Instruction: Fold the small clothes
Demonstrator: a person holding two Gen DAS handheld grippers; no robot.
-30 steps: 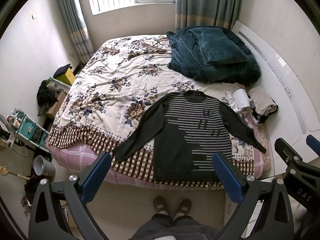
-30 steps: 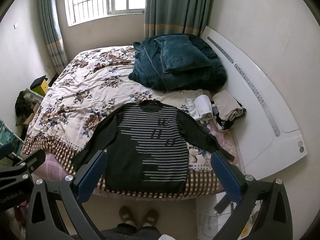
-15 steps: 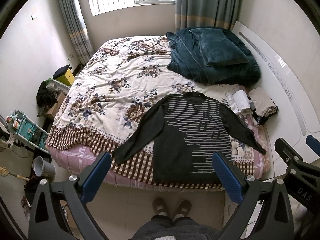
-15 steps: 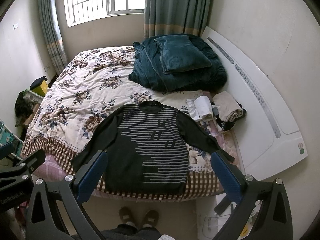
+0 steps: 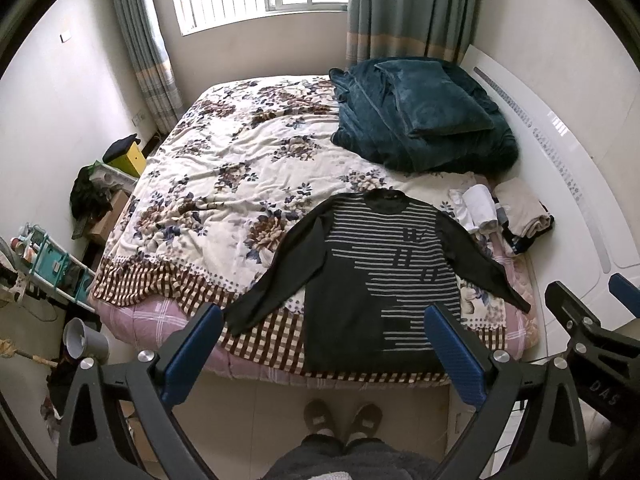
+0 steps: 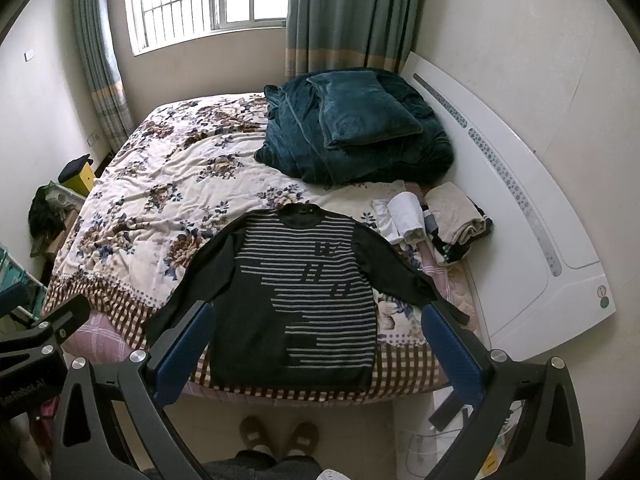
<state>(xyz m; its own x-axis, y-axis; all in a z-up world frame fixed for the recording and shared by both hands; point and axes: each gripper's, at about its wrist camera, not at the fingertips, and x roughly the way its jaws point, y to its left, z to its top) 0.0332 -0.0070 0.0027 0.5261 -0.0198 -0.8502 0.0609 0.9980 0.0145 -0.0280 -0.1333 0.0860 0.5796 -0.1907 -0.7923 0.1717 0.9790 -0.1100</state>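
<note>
A dark sweater with grey stripes point(image 5: 380, 276) lies flat, face up, on the near edge of the bed, sleeves spread out to both sides; it also shows in the right wrist view point(image 6: 304, 296). My left gripper point(image 5: 320, 356) is open and empty, held high above the floor in front of the bed. My right gripper point(image 6: 316, 352) is open and empty too, beside the left one. The right gripper's body shows at the right edge of the left wrist view point(image 5: 592, 332).
The bed has a floral cover point(image 5: 224, 184). A teal blanket and pillow point(image 5: 424, 112) lie at the far right. Folded clothes point(image 5: 504, 212) are stacked by the white headboard point(image 5: 568, 184). A shelf and clutter point(image 5: 48, 256) stand on the left. The person's feet point(image 5: 340, 420) are below.
Both views have risen and pulled back slightly, so the sweater sits a little higher in frame. Both grippers stay open; nothing on the bed has moved.
</note>
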